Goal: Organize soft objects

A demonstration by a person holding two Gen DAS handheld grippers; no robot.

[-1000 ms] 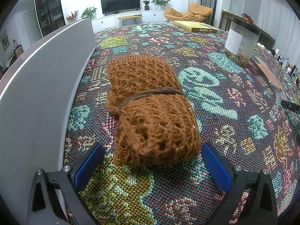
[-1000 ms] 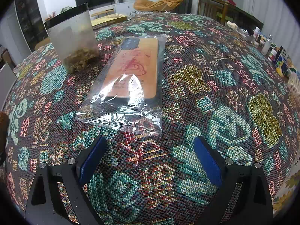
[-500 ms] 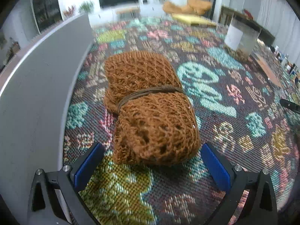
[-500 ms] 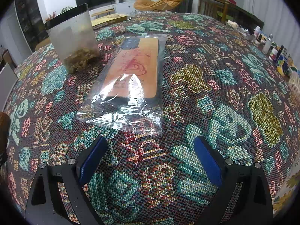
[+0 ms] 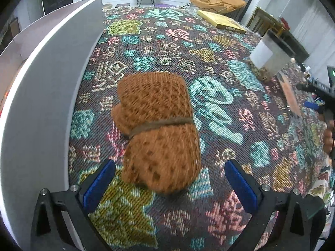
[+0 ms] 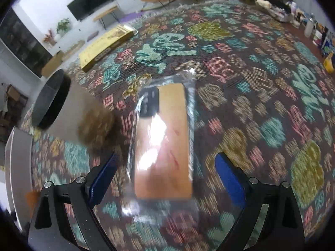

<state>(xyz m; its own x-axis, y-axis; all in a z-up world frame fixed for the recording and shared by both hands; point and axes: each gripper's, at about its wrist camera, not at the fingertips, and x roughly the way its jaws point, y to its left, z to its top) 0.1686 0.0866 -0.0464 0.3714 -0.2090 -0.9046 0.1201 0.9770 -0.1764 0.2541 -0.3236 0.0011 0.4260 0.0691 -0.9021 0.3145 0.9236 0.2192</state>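
Note:
A rust-brown knitted bundle [image 5: 157, 129], tied round the middle with a cord, lies on the patterned tablecloth. My left gripper [image 5: 169, 184] is open, its blue pads on either side of the bundle's near end, not touching it. In the right wrist view a clear plastic bag holding an orange phone case [image 6: 165, 144] lies flat on the cloth. My right gripper [image 6: 165, 175] is open and the bag's near part lies between the pads. The view is blurred by motion.
A grey box wall [image 5: 48, 96] runs along the left of the bundle. A clear container with brown bits [image 5: 272, 60] stands at the right; it also shows in the right wrist view [image 6: 62, 106]. A yellow flat box [image 6: 106, 46] lies at the far side.
Both grippers have risen and tilted down. The right one moved forward over the bag, which now lies between its pads. The left one pulled up above the bundle. Both stay open.

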